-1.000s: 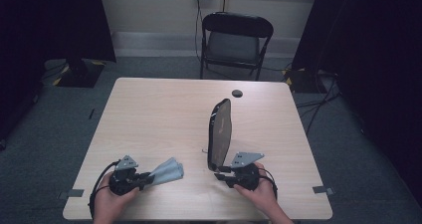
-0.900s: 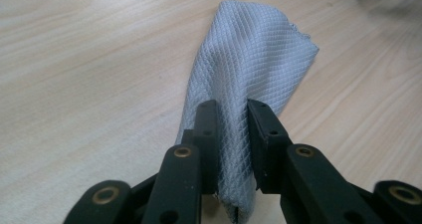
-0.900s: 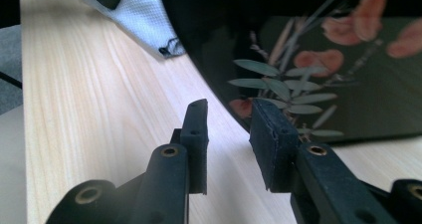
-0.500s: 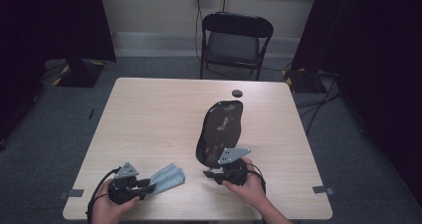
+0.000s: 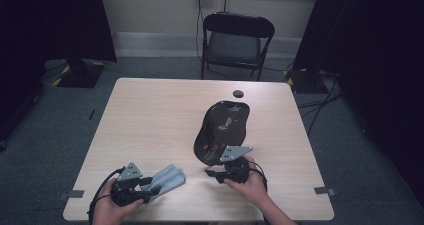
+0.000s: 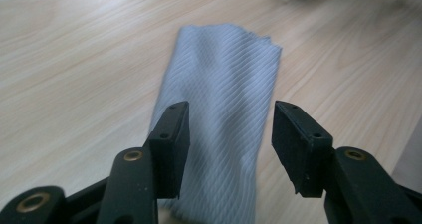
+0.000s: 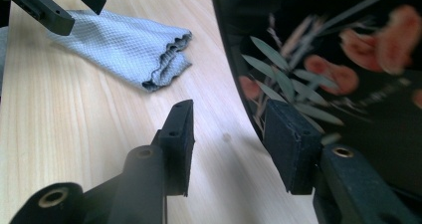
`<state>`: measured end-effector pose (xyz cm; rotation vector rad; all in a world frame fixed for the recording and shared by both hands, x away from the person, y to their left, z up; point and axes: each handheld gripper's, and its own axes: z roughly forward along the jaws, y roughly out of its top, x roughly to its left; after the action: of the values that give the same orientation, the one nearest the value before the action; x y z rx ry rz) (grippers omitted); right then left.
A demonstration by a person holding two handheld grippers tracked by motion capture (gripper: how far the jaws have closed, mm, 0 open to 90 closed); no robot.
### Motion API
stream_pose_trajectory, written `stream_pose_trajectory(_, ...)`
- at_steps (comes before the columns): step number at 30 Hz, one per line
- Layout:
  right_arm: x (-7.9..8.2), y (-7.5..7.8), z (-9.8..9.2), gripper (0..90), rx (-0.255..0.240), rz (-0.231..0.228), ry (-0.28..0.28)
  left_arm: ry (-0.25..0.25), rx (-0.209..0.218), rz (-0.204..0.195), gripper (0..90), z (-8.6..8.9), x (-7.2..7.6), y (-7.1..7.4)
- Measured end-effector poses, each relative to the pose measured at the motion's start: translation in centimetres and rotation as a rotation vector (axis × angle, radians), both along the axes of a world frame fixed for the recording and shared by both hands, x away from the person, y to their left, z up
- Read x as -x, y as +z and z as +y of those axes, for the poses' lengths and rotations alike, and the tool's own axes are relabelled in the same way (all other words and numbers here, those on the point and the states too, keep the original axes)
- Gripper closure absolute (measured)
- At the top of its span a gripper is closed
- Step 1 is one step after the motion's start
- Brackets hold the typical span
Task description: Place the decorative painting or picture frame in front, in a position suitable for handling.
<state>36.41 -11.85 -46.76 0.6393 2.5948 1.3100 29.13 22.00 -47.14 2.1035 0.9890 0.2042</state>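
pale blue ribbed cloth (image 6: 219, 119) lies folded and flat on the wooden bench (image 5: 150, 115), running away from the left gripper (image 6: 230, 137) between its two black jaws. those jaws stand spread and have just been opening; the cloth sits under the gap between them, and the pads press on nothing. in the high view the same cloth (image 5: 167, 177) lies just ahead of the left gripper (image 5: 145, 185), close to the near edge of the bench, with the person's left hand (image 5: 112, 210) wrapped round the gripper's body.

the right gripper (image 7: 229, 144) also has its jaws parted, and they too have just been opening. bare wood shows in the gap between them. a black lacquer tray (image 7: 338, 59) with painted leaves and pink blossoms lies flat on the bench beyond and to the right of the jaws, its curved rim passing just beside the right-hand jaw; whether that jaw touches the rim i cannot tell. in the high view the tray (image 5: 222, 130) stretches away from the right gripper (image 5: 215, 172), its near end just in front of the jaws, and the right hand (image 5: 250, 182) holds the gripper. farther off to the left of the right jaws lies the cloth's frayed end, with the left gripper's jaw tips above it.
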Motion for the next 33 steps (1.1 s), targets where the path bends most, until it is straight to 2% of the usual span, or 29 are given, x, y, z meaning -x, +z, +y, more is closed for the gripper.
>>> stream_pose_trajectory(2, 0.1, 0.0, -0.6, 55.5, -0.004, -0.001, -0.014, -0.020, -0.033, -0.006, 49.0, -0.5, -0.4, 0.0)
stream_pose_trajectory(5, 0.3, 0.0, -1.6, 55.1, -0.003, 0.002, -0.039, -0.042, -0.036, 0.000, 48.4, -1.0, -0.7, -0.1)
stream_pose_trajectory(7, 0.5, 0.0, -2.3, 55.1, -0.008, 0.006, -0.056, -0.058, -0.061, 0.011, 48.9, -1.5, -1.3, -0.1)
stream_pose_trajectory(9, 0.6, 0.0, -2.6, 55.0, -0.006, 0.004, -0.064, -0.058, -0.057, 0.015, 49.0, -1.6, -1.5, -0.2)
stream_pose_trajectory(10, 0.9, 0.0, -3.2, 54.9, -0.003, 0.007, -0.077, -0.061, -0.080, 0.010, 49.1, -1.7, -1.9, -0.3)
stream_pose_trajectory(11, 1.0, -0.1, -3.4, 54.7, 0.000, 0.007, -0.085, -0.063, -0.079, 0.022, 48.8, -1.8, -2.0, -0.4)
stream_pose_trajectory(12, 1.1, -0.1, -3.7, 54.4, 0.002, 0.007, -0.092, -0.071, -0.100, 0.030, 47.7, -2.0, -2.2, -0.6)
stream_pose_trajectory(13, 1.2, 0.0, -4.0, 54.2, 0.003, 0.006, -0.100, -0.082, -0.116, 0.022, 46.2, -2.2, -2.3, -0.8)
stream_pose_trajectory(15, 1.4, 0.0, -4.7, 53.2, -0.001, 0.005, -0.120, -0.076, -0.116, 0.018, 44.8, -2.4, -2.3, -0.9)
stream_pose_trajectory(16, 1.4, 0.0, -5.0, 52.8, -0.001, 0.005, -0.130, -0.094, -0.163, 0.008, 44.8, -2.6, -2.4, -0.8)
stream_pose_trajectory(20, 1.5, 0.1, -6.0, 51.6, -0.009, 0.009, -0.161, -0.096, -0.184, -0.011, 45.6, -2.8, -2.4, -0.8)
stream_pose_trajectory(21, 1.5, 0.1, -6.5, 50.5, -0.015, 0.021, -0.185, -0.097, -0.188, -0.014, 53.8, -2.8, -2.4, -0.8)
stream_pose_trajectory(23, 1.4, 0.1, -6.9, 49.9, -0.018, 0.019, -0.197, -0.087, -0.169, 0.007, 63.4, -2.9, -2.4, -0.7)
stream_pose_trajectory(24, 1.3, 0.1, -7.0, 49.6, -0.015, 0.020, -0.202, -0.065, -0.158, 0.018, 67.8, -3.0, -2.4, -0.7)
stream_pose_trajectory(26, 1.1, 0.0, -7.3, 49.3, -0.011, 0.024, -0.210, -0.067, -0.144, 0.043, 76.3, -3.1, -2.5, -0.6)
stream_pose_trajectory(27, 1.1, 0.0, -7.3, 49.3, -0.011, 0.024, -0.210, -0.067, -0.144, 0.043, 77.2, -3.1, -2.5, -0.6)
stream_pose_trajectory(29, 1.0, -0.1, -7.4, 50.2, -0.012, 0.030, -0.216, -0.054, -0.141, 0.073, 78.0, -3.1, -2.6, -0.4)
stream_pose_trajectory(30, 1.0, -0.2, -7.0, 53.5, -0.003, 0.032, -0.201, -0.046, -0.144, 0.094, 78.8, -3.2, -2.7, -0.2)
stream_pose_trajectory(33, 1.1, -0.1, -6.3, 56.3, 0.008, 0.025, -0.177, -0.034, -0.146, 0.095, 79.0, -3.2, -2.6, 0.0)
